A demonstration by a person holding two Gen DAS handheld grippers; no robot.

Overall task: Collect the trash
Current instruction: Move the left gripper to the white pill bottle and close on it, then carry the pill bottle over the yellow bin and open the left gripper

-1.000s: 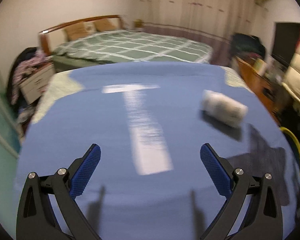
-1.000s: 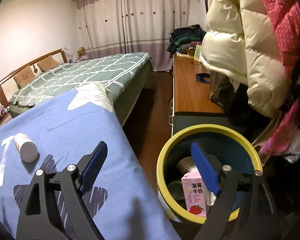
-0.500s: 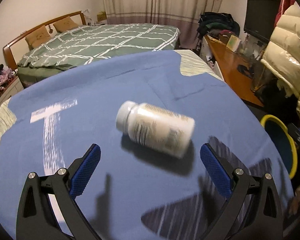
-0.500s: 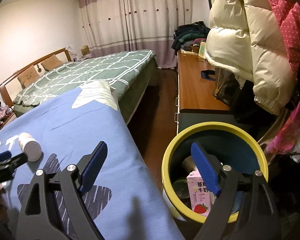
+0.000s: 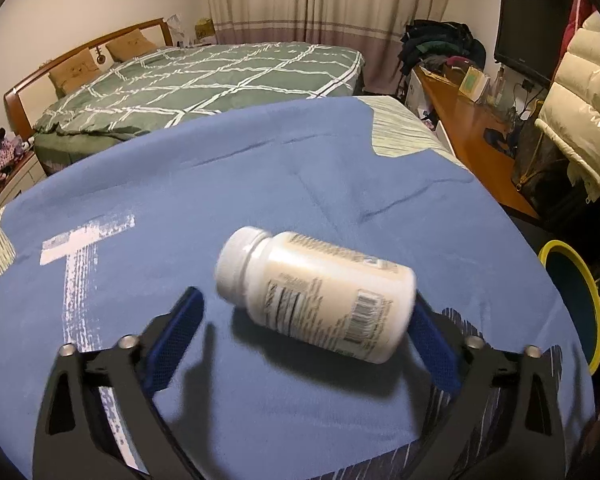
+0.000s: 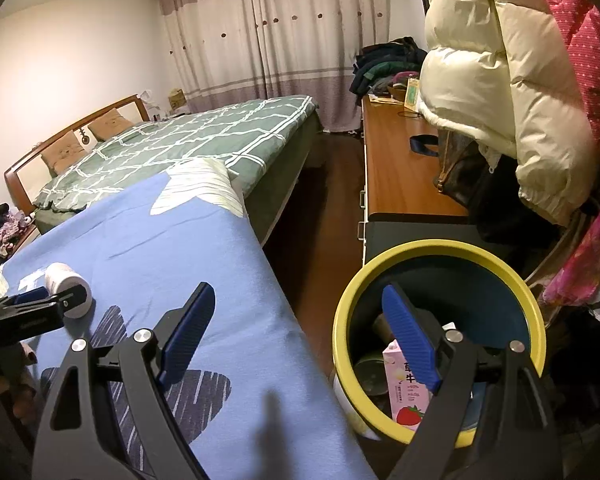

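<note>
White pill bottle [image 5: 316, 296] lying on its side on the blue bedsheet [image 5: 260, 184], cap toward ten o'clock, base toward four o'clock, dead centre of the left wrist view. Left gripper [image 5: 306, 344] straddling it with jaws closing: right-hand pad at or just against the bottle's base, left-hand pad clearly apart from the cap, so no real pinch yet. Bottle slightly blurred, perhaps rocking. From the right wrist view, same bottle small at nine o'clock with the left gripper's dark finger across it. Right gripper [image 6: 300, 336] spread wide and empty, hovering above the gap between bed edge and the yellow-rimmed trash bin [image 6: 536, 308], which sits at four o'clock and already holds a strawberry milk carton [image 6: 404, 396] and other litter. Likely risks: a smooth round body gripped end to end and askew could squirt out sideways or roll across the soft sheet as the pads meet it unevenly; a pad could skid off the rounded cap; the fabric could bunch up under a finger and get pinched too; a weak hold could drop the bottle on the floor short of the bin.
</note>
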